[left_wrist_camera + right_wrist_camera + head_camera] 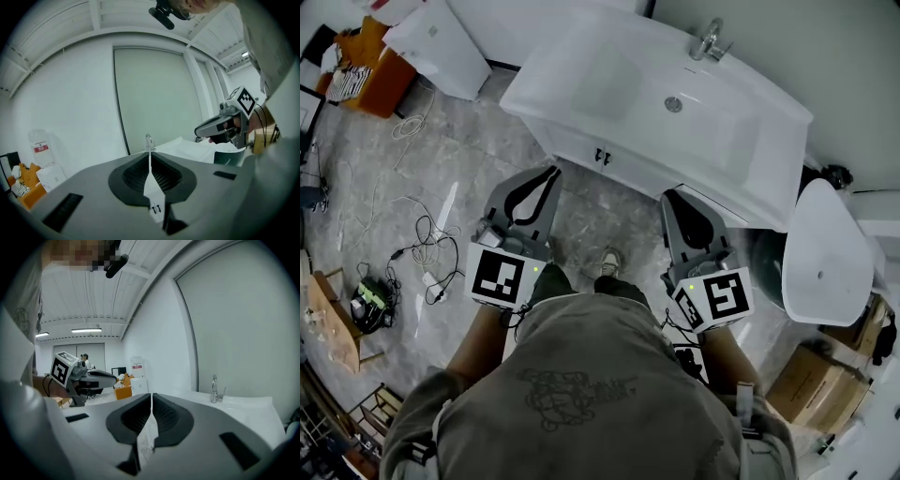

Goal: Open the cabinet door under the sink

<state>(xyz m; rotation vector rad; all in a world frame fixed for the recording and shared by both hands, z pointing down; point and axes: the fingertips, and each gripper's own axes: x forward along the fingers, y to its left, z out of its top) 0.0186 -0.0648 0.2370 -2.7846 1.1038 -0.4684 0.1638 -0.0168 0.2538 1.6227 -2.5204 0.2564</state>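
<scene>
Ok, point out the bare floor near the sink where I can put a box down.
Floor is bare before the cabinet, between left tongs and right tongs; also between cabinet and white box. Cables crowd the left, cardboard boxes the right.

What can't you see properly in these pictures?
- Cabinet door: head view, mostly hidden under the sink rim; only a thin strip shows.
- Door handles: head view, too small to tell their shape.
- Inside the cabinet: hidden behind the door.
- Left gripper view: the left gripper body covers the cabinet except a sliver.
- Right gripper view: the right gripper covers everything below the faucet.
</scene>
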